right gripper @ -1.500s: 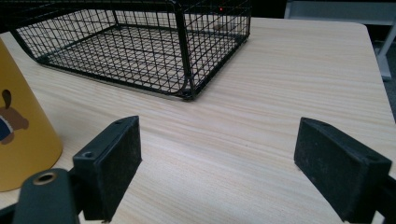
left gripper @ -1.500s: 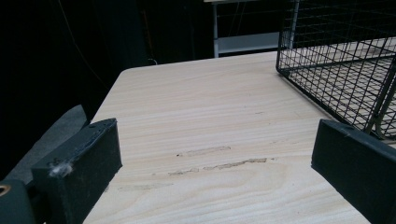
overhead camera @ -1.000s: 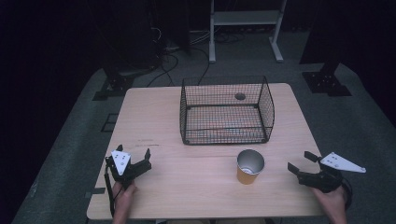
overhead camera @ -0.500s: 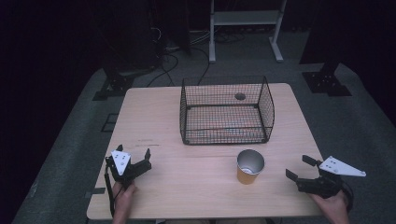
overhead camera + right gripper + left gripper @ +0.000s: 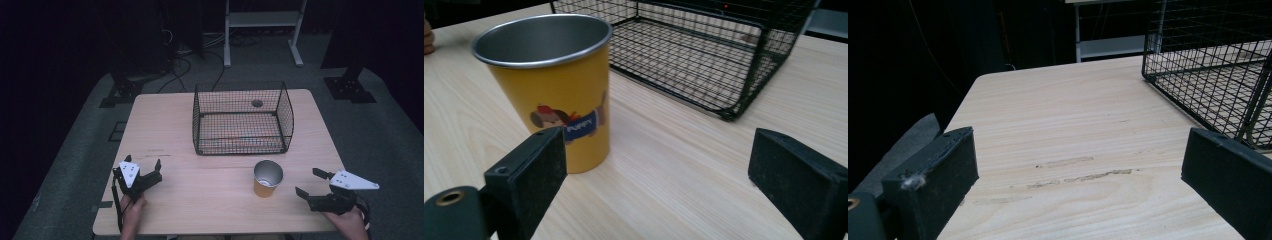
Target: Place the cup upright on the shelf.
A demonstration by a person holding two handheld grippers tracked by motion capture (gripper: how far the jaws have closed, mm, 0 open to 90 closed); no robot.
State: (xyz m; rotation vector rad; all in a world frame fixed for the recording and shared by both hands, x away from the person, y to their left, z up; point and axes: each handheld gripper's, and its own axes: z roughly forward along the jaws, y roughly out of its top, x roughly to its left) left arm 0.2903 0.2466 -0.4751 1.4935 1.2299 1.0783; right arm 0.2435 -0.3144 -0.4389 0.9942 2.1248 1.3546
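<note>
Right hand-held gripper [image 5: 317,193] has slid back toward the near right corner of the worktop [image 5: 160,125] over the last second, jaws spread wide with nothing between them, so a grab at the cup [image 5: 268,178] looks unstarted. That yellow cup stands upright just in front of the wire basket [image 5: 242,119], mouth up, long axis vertical; it seems empty. Left hand-held gripper [image 5: 140,172] rests well left of the cup, likewise spread.

Upright yellow cup [image 5: 268,179] before wire basket [image 5: 242,119]
</note>
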